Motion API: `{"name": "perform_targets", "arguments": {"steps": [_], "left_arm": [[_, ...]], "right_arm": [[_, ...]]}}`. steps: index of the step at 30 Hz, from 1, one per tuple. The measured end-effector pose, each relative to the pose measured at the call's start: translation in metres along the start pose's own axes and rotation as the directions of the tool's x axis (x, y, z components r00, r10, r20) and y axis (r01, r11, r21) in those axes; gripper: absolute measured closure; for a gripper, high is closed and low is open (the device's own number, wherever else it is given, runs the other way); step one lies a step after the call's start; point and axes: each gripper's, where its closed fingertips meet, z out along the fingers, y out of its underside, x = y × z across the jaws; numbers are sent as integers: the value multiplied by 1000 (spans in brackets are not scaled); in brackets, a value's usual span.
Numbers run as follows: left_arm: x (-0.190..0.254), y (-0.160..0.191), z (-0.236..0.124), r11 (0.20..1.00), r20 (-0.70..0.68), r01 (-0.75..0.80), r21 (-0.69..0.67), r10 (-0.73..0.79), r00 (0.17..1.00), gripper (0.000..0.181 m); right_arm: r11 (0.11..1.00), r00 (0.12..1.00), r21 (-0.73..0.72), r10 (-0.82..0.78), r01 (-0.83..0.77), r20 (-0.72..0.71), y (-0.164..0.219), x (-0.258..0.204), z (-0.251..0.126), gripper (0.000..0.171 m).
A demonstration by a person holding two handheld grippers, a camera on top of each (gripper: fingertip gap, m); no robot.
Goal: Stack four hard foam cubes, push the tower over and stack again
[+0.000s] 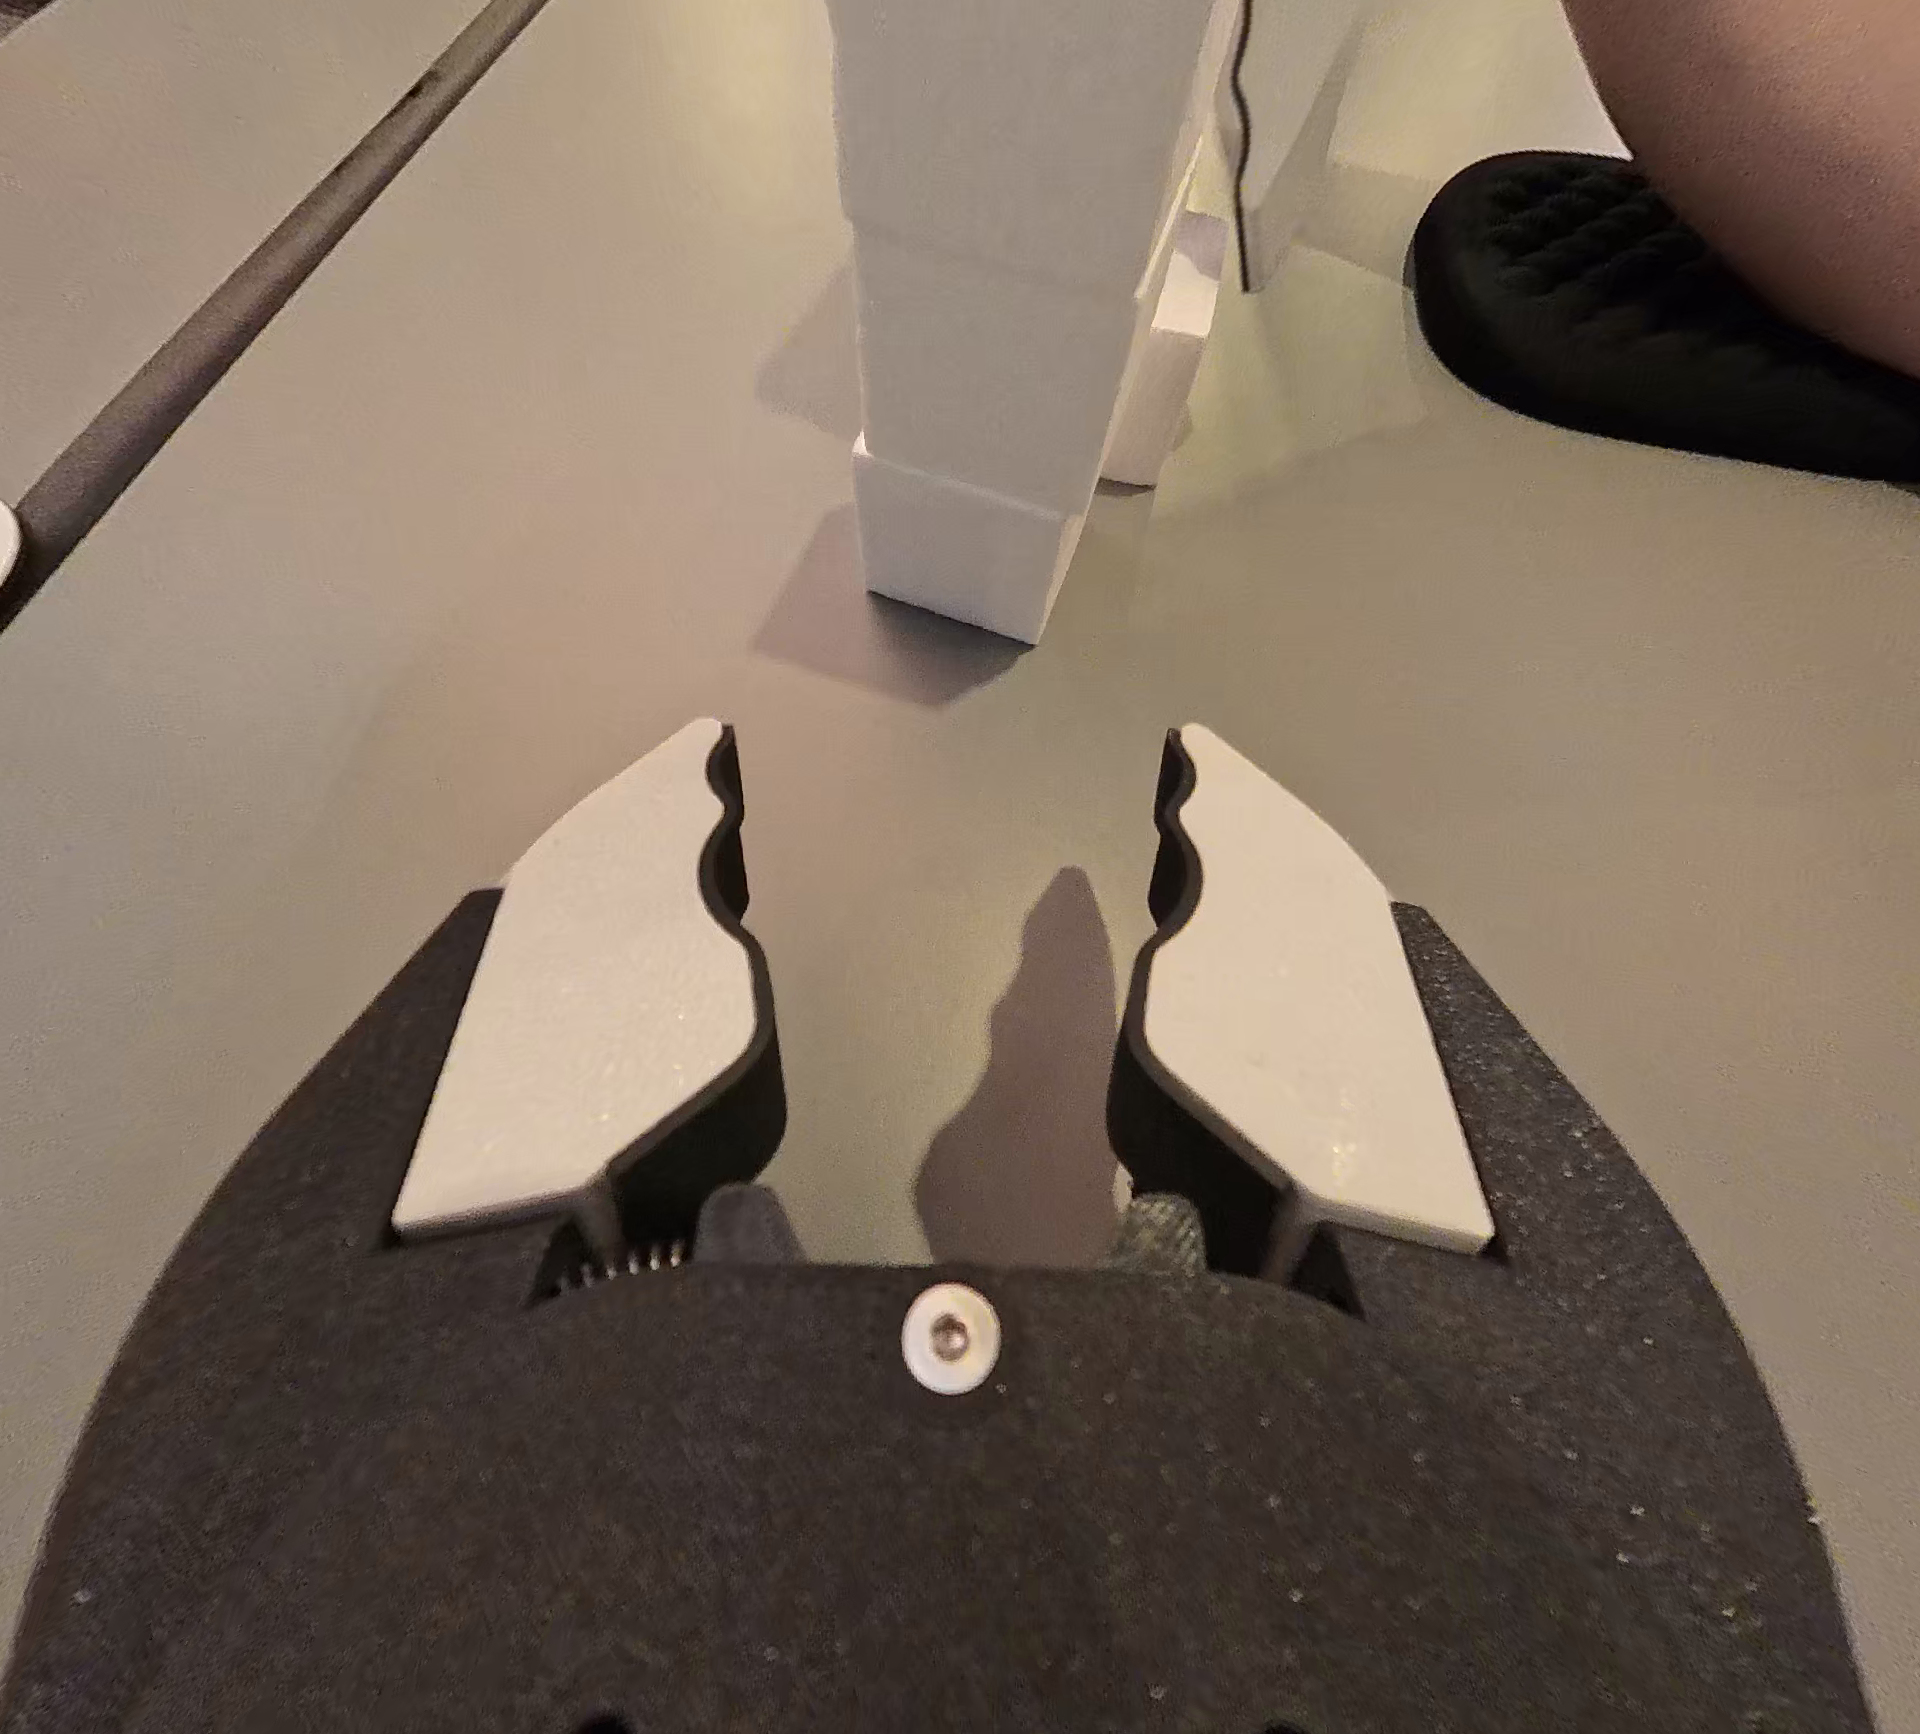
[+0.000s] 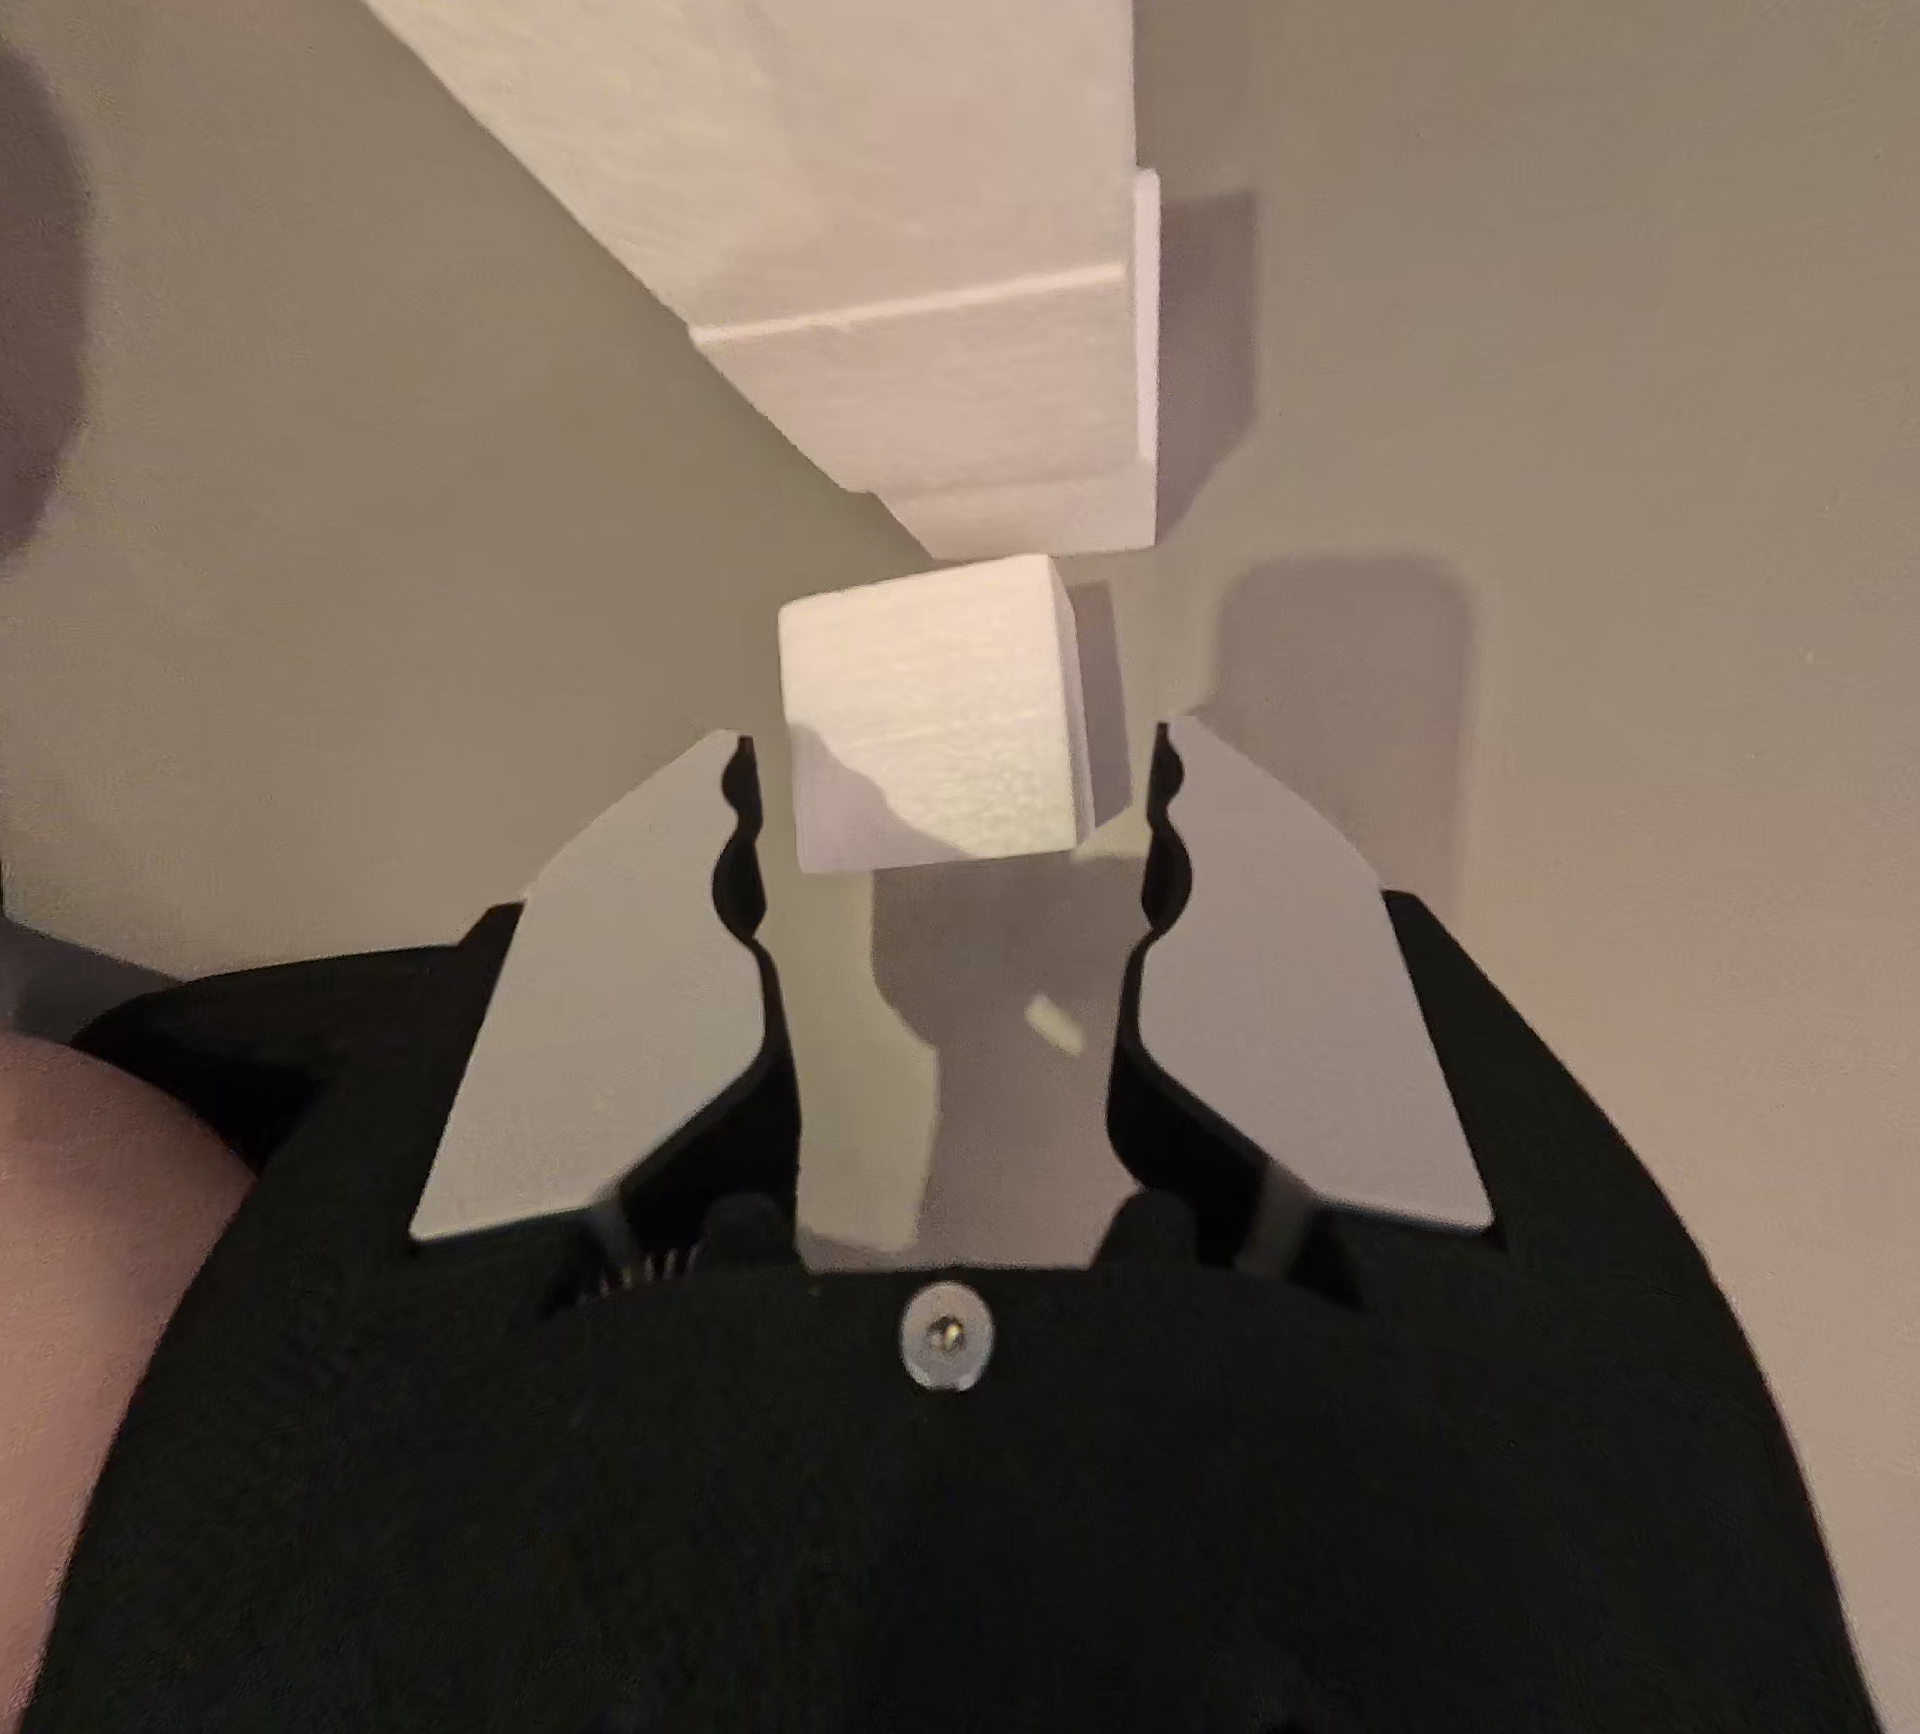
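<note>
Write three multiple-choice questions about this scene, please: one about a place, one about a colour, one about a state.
1. Where is the loose cube?
A. On top of the tower
B. On the table by the foot of the tower
C. On the black pad

2. What colour are the cubes?
A. White
B. Red
C. Green

3. How is the left gripper?
A. Shut on a cube
B. Shut and empty
C. Open and empty

Answers:
1 B: the right wrist view shows the loose cube lying on the table next to the tower's lowest block, just ahead of the open right gripper.
2 A: every cube in both views is plain white.
3 C: the left gripper has its fingers apart, with only bare table between them.
</note>
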Motion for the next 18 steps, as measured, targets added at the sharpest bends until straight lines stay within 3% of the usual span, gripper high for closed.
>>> {"name": "perform_targets", "arguments": {"steps": [3,5,11,15,18], "left_arm": [[0,-3,-2,1000,1,6,12,-6,1000,105],[0,-4,-4,1000,2,6,17,-6,1000,105],[-2,-5,-6,999,2,21,28,-21,1000,105],[-2,-2,-4,1000,0,15,13,-15,1000,105],[-1,-1,-3,1000,-2,13,8,-13,1000,105]], "right_arm": [[1000,1000,-20,14,-14,22,6,-2,1,114],[999,999,20,32,-32,20,10,-3,-10,114],[938,991,336,117,-89,-65,17,0,-79,115],[868,979,496,97,4,-178,-24,-7,-129,115],[803,979,595,109,15,-171,-75,-23,-156,115]]}}
